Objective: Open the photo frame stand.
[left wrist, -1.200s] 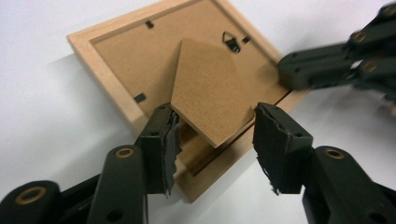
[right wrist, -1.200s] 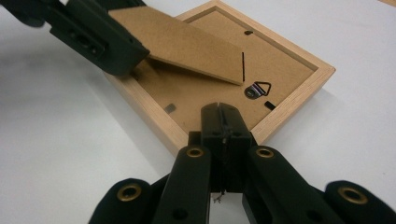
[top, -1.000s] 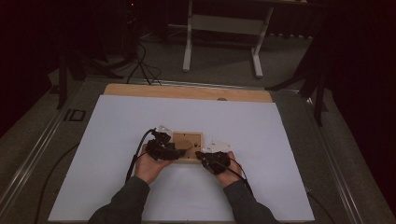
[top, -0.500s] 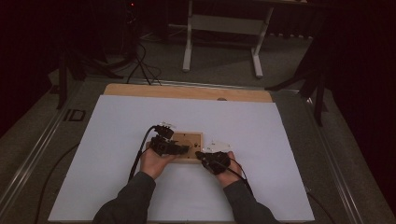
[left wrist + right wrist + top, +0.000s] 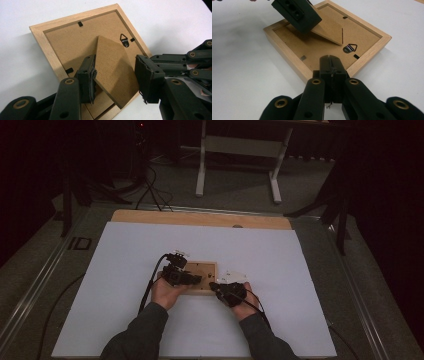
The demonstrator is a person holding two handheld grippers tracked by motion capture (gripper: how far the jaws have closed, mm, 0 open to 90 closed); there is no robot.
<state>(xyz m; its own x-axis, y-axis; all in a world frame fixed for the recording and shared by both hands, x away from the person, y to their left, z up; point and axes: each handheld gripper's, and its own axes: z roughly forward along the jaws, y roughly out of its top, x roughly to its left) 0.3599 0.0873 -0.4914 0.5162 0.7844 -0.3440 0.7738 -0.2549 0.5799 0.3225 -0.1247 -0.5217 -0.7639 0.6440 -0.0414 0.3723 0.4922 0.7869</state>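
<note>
Fingers of your left gripper (image 5: 116,77) stand apart on either side of the raised stand (image 5: 113,72), and they have just been closing in on it; the left pad (image 5: 87,78) sits against the stand's edge, while the right one is clear of it. Your right gripper (image 5: 331,72) has its jaws pressed together, nothing between them, with its tip at the frame's near rim. Both your forearms come in low from the near side, hands side by side at the frame (image 5: 201,276), the left gripper reaching across it from the left. That frame lies face down in the middle of the white sheet (image 5: 125,250), a light wooden rim around a brown backing board, with a metal hanger (image 5: 350,48) and small black clips. Its stand is tilted up off the backing. All around the frame the sheet is bare, well away from the table's wooden far edge (image 5: 200,218).
</note>
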